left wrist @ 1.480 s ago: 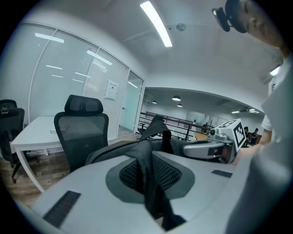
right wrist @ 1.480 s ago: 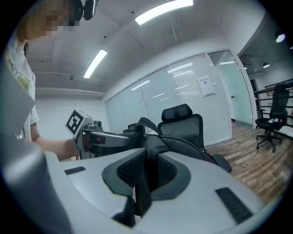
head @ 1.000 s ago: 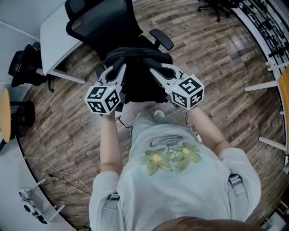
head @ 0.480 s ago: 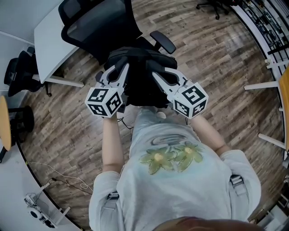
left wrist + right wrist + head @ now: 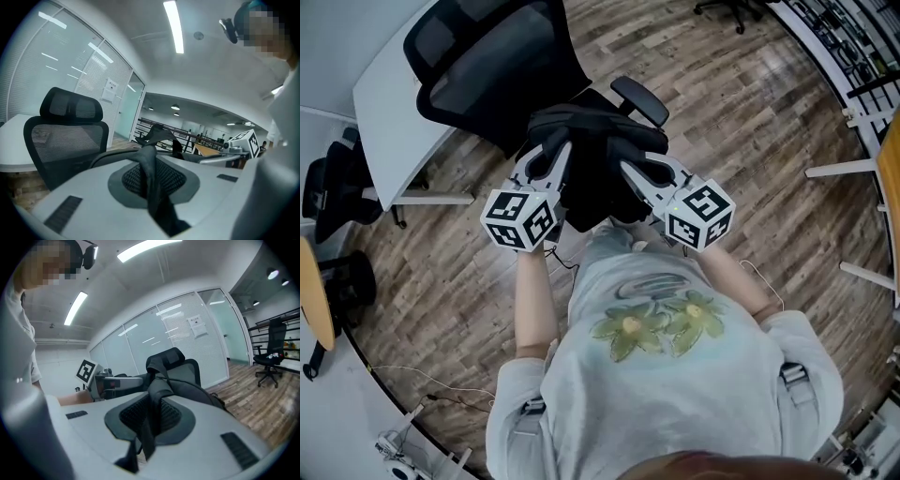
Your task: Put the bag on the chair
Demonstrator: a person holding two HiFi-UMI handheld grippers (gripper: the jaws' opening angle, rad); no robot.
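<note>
I count two tools, the left tool [image 5: 555, 155] and the right tool [image 5: 630, 171], one black bag [image 5: 598, 141] with two straps [image 5: 149, 173], one mesh chair [image 5: 487, 66] close by, and one white desk [image 5: 394, 112].

Hidden from me
From above, the bag [image 5: 595, 131] blocks the chair [image 5: 487, 75] seat, and my hands vanish under the left gripper [image 5: 546, 155] and right gripper [image 5: 645, 169] cubes.

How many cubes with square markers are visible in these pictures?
2. The left cube is on the left gripper; the right cube is on the right gripper. None seems hidden.
</note>
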